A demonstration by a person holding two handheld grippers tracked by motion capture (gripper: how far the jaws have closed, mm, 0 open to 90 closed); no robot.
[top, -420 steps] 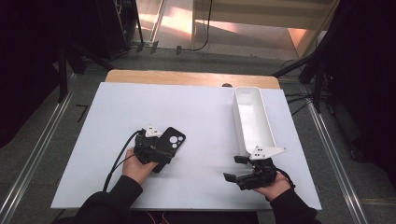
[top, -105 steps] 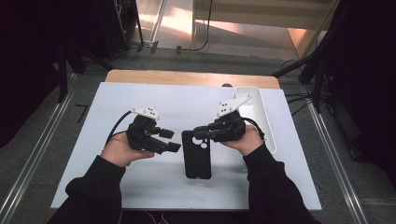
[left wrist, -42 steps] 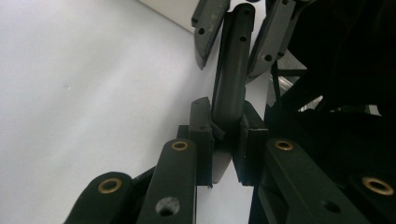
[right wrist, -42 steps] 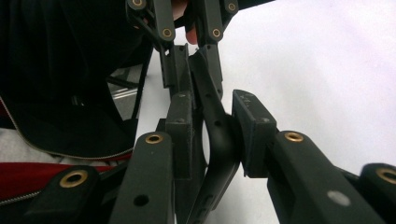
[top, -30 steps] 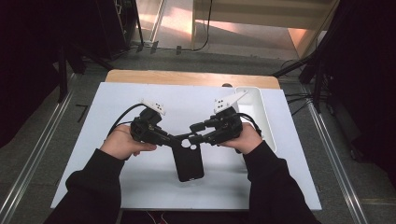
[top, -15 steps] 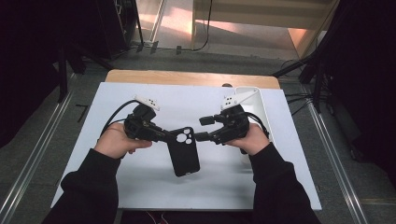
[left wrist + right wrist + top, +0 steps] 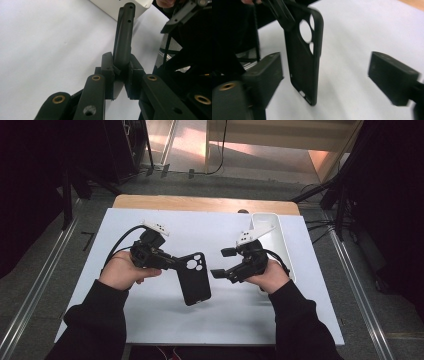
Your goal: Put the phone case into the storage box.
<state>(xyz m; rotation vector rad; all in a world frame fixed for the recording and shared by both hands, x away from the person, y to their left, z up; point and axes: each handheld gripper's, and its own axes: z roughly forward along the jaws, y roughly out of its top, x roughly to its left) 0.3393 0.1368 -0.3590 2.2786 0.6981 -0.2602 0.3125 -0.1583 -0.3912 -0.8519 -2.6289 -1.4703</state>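
The black phone case [image 7: 194, 279] now hangs from the left gripper [image 7: 172, 264] alone, pinched at its camera-cutout end, its lower end over the near middle of the white worktop [image 7: 150, 320]; whether it touches is unclear. Half a second ago the right gripper [image 7: 220, 262] was closed in at the case's top edge. It has since let go and drawn back to the right, jaws spread wide, just beside the case. That reads as a handover finished, the case passed to the left hand. Farther right, the white tray [image 7: 280, 232] sits at the worktop's far right edge
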